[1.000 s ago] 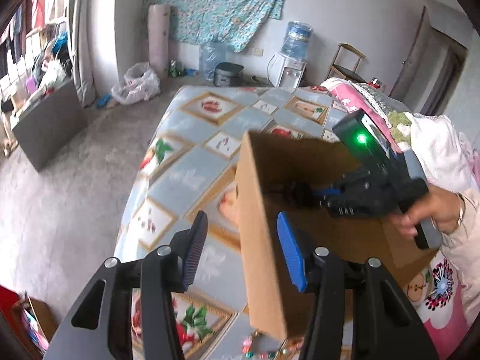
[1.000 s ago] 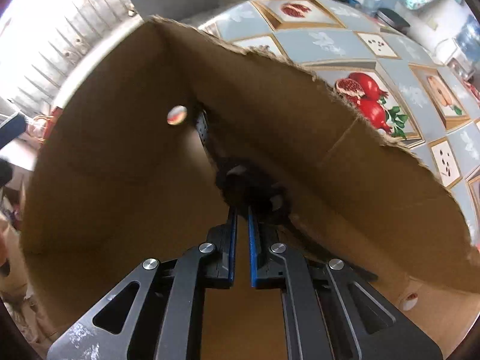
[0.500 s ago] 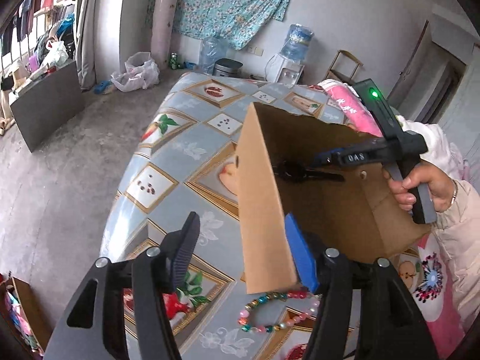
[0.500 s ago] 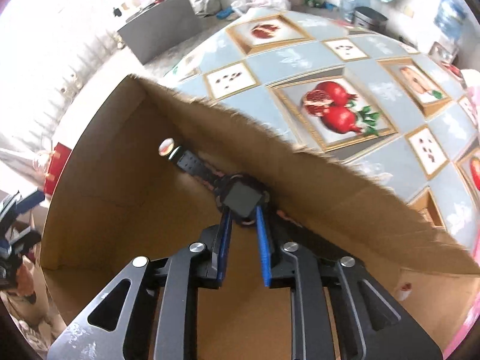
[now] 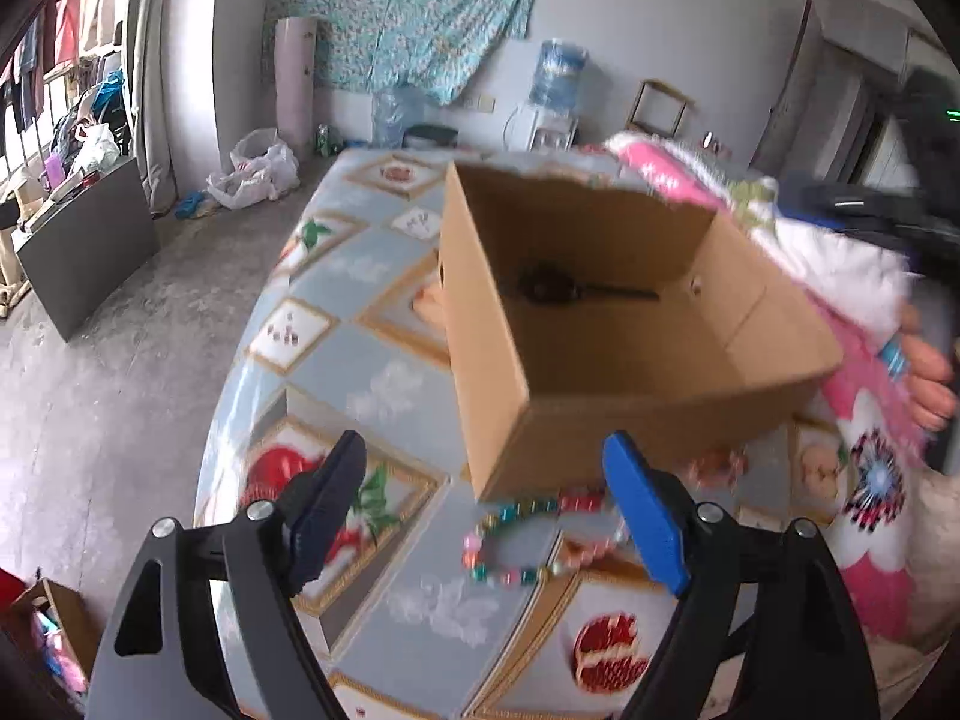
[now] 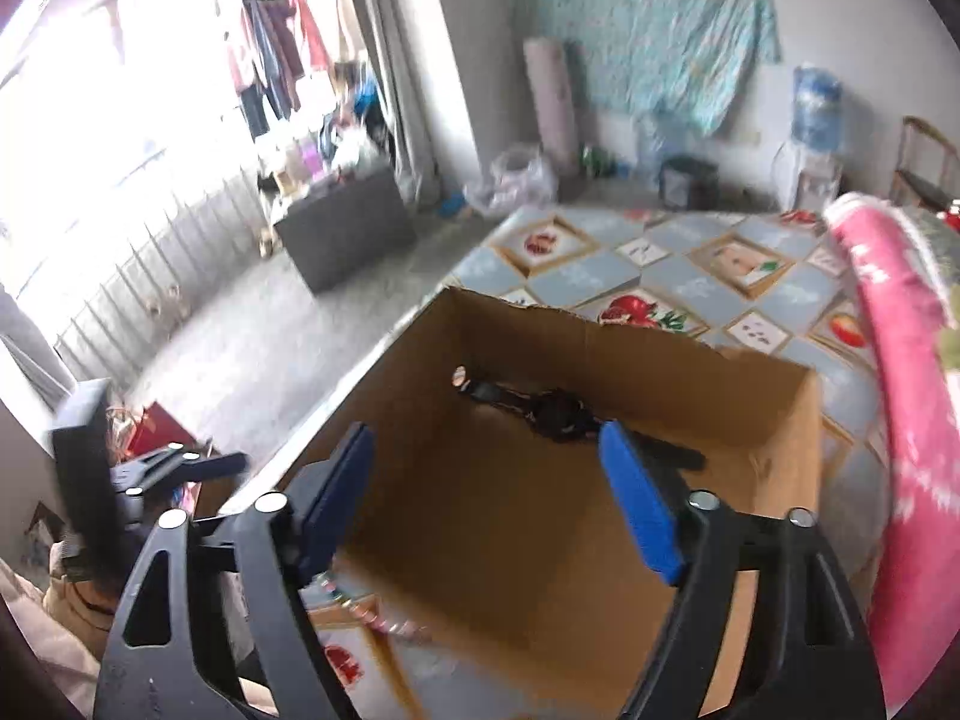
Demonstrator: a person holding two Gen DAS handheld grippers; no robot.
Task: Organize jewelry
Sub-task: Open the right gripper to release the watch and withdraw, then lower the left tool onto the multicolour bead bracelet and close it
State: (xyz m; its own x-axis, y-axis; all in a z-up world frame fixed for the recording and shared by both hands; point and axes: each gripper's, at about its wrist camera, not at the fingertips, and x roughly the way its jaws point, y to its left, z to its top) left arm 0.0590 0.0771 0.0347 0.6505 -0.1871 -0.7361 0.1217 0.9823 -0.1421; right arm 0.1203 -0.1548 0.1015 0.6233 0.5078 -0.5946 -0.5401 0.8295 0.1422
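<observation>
Now black wristwatch (image 6: 555, 414) lies flat on floor of open brown cardboard box (image 5: 630, 360). Right hand-held gripper (image 6: 489, 495) just opened wide, nothing held. Multicoloured bead bracelet (image 5: 528, 534) rests on fruit-patterned surface (image 5: 372, 324), just beside box; light, limp, beads likely slippery, best pinched across strand. Left hand-held gripper (image 5: 486, 519) just widened above it, empty.

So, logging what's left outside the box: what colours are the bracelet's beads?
Mixed: pink, green, teal and red beads on the bracelet; clearest in the left wrist view.

Bead bracelet (image 5: 528, 534) partly hidden, perhaps behind fingers (image 5: 645, 531).
</observation>
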